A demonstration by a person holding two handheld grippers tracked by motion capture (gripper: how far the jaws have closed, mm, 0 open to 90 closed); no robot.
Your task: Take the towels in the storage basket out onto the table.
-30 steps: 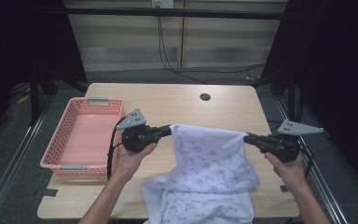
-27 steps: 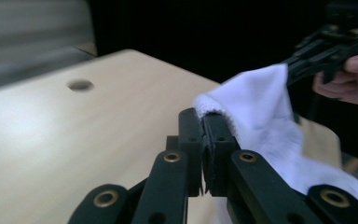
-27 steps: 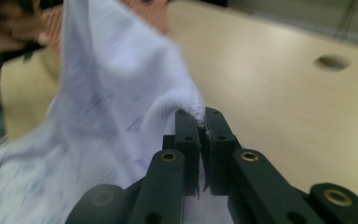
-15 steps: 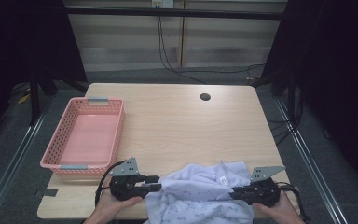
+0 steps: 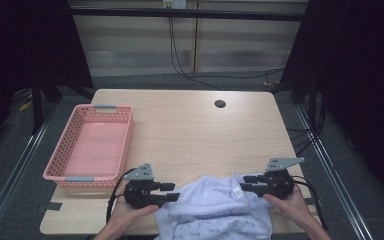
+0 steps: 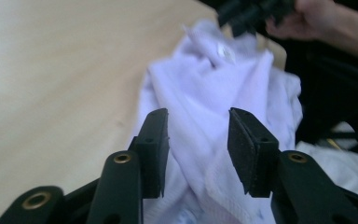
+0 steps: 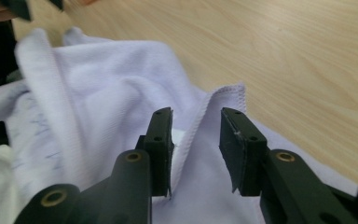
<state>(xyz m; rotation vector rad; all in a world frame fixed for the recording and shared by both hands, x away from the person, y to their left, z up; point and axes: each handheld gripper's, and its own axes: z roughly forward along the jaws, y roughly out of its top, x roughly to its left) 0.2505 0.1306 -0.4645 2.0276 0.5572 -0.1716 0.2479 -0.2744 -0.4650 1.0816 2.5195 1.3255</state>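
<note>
Towel (image 5: 215, 212) lies bunched at bottom centre of high view, on near edge of table (image 5: 190, 130), part hanging off toward person. L gripper (image 5: 172, 192) at its left side, R gripper (image 5: 245, 184) at its right – one per end, prob. to spread or fold it. Both sets of jaws have just been opening; cloth sits between pads in both gripper views but not pinched – looks like release after laying down. Basket (image 5: 55, 172) at left of frame, empty, apart from towel.

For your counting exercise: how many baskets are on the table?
1: the pink basket sits at the table's left edge, left of the white cloth. Nothing seems to hide another.
</note>
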